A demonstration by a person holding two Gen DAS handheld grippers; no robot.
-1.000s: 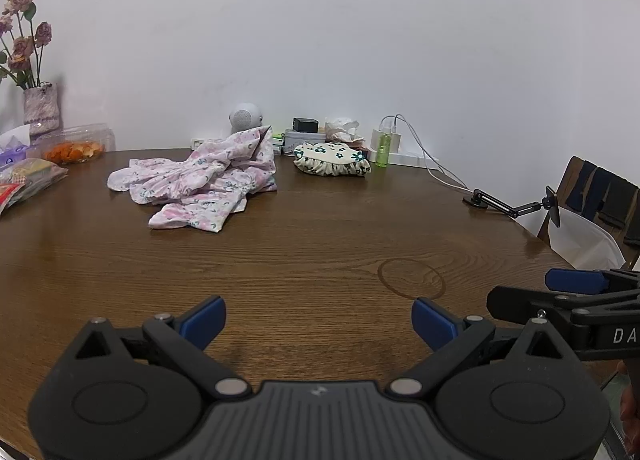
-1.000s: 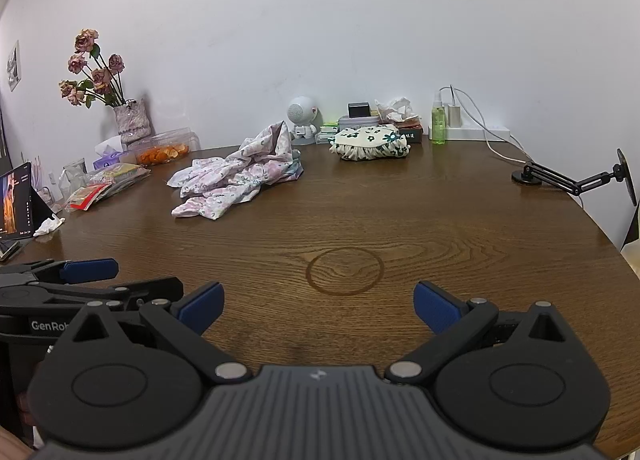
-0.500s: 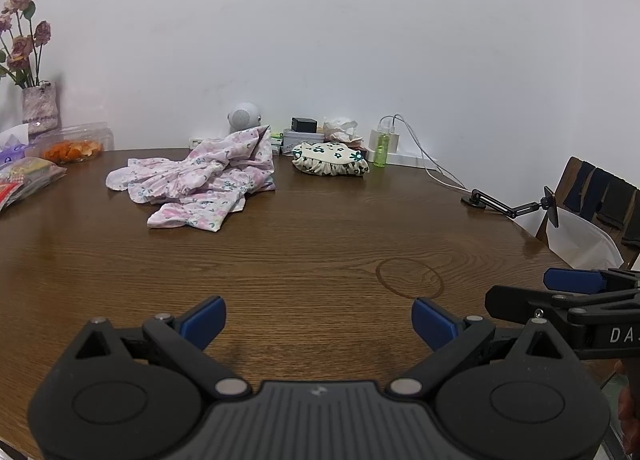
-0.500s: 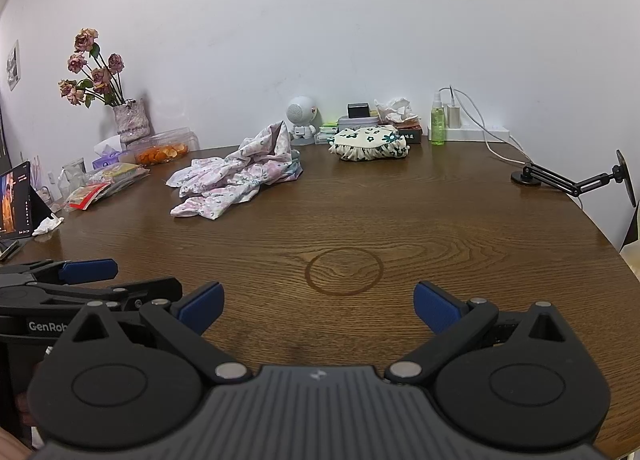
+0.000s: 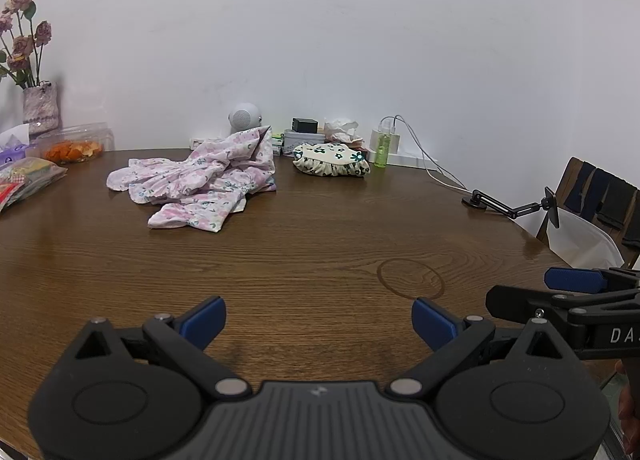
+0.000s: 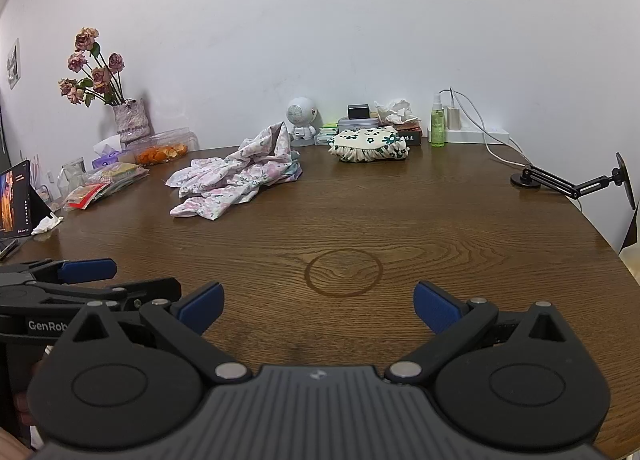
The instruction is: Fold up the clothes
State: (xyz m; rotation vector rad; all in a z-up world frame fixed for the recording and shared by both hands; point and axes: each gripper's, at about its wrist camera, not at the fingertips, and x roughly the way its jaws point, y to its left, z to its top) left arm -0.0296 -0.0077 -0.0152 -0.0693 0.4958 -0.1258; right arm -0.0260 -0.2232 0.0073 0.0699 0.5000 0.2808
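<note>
Both hand-held grippers, left and right, hover released over bare table, crumpled floral garment well beyond.

Left gripper: black body, blue finger pads. Right gripper: same black and blue. Far ahead-left of both, crumpled garment: white-pink with small pink and teal floral print. Ahead, right of it, pouch: cream with dark green flower print, ruffled edge. Table: dark brown wood grain, darker ring stain just ahead of the left gripper, to its right. Spray bottle: clear green. Wall white. Far left, dried flowers: dusty pink, green leaves; vase mottled pale purple-white. Clear box of orange peel. Phone stand, far right: black.
</note>
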